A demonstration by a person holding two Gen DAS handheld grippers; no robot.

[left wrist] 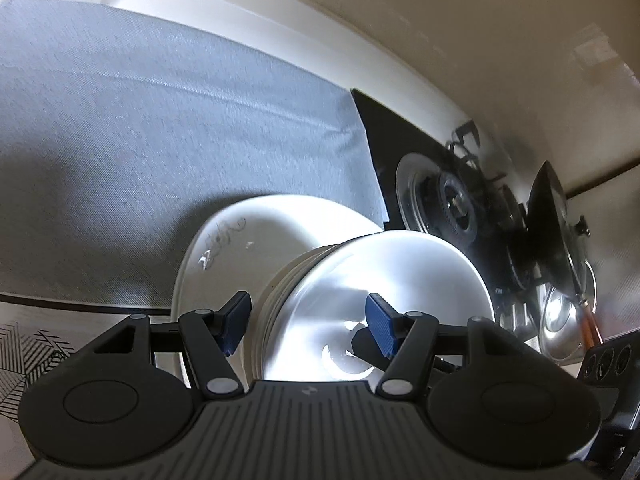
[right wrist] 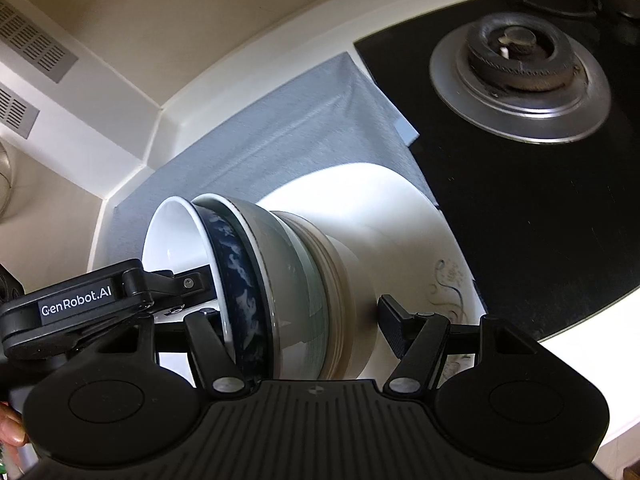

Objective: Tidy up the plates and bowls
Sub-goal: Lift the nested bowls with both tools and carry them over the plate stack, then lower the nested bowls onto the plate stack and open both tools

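Straddling the rims of a nested stack of bowls (right wrist: pixel 288 280) that sits on a white plate (right wrist: pixel 420 216), both tools are seen spread wide: the left tool (left wrist: pixel 308 322) and the right tool (right wrist: pixel 304 320) are open and grip nothing. Stacking appears largely done. At least three bowls are counted, perhaps more given blur, on one plate over the grey mat (left wrist: pixel 160 120) on the worktop (right wrist: pixel 192 92), beside one burner (right wrist: pixel 516 60).

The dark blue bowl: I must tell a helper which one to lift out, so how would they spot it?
Find the grey cloth beside the black stove top; a big white plate lies on it with a stack of bowls. The dark blue bowl sits second from the top, the only one with a navy outside and pale cloudy marks.
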